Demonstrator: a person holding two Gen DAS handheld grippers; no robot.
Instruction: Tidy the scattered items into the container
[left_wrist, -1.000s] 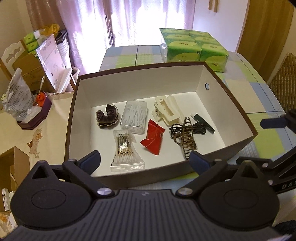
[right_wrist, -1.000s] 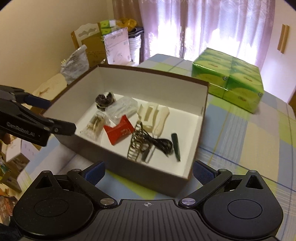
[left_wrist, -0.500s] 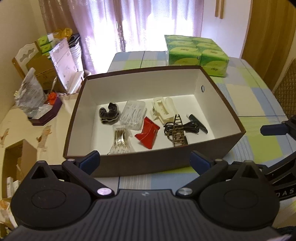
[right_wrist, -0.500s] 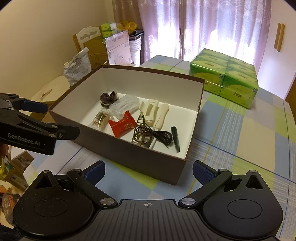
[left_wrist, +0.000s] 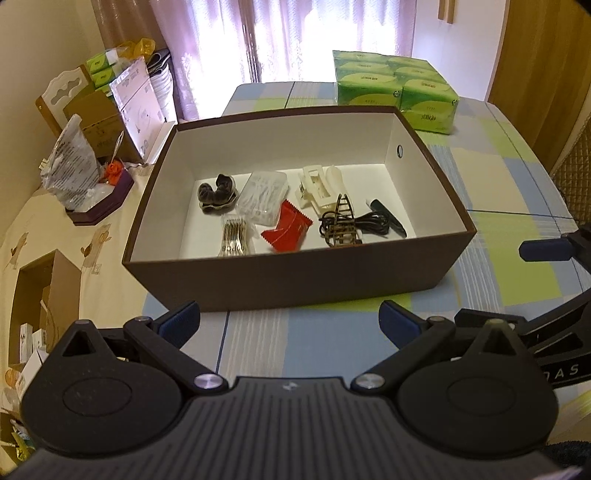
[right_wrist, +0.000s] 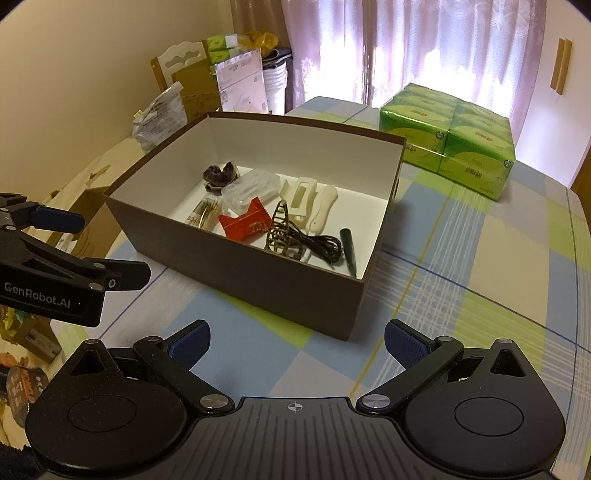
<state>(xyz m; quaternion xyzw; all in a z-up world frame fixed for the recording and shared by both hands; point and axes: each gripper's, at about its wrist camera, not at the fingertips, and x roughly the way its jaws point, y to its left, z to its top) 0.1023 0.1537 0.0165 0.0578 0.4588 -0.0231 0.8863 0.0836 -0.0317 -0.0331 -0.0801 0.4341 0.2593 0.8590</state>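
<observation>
Left gripper (left_wrist: 288, 319) spread wide, empty, above the table's near edge. Right gripper (right_wrist: 297, 341) likewise apart, nothing held. Just ahead, brown box (left_wrist: 295, 275) on the checked tablecloth (right_wrist: 480, 280); inside, red packet (left_wrist: 286, 230), cream hair clip (left_wrist: 317, 182), black cable (left_wrist: 369, 223). Green tissue packs (left_wrist: 395, 90) at the far edge.

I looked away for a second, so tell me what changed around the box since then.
Both hand-held grippers, left and right, drew back from the brown box, open and empty; nothing was gripped or released. The box's contents, including the red packet, lie as before.
</observation>
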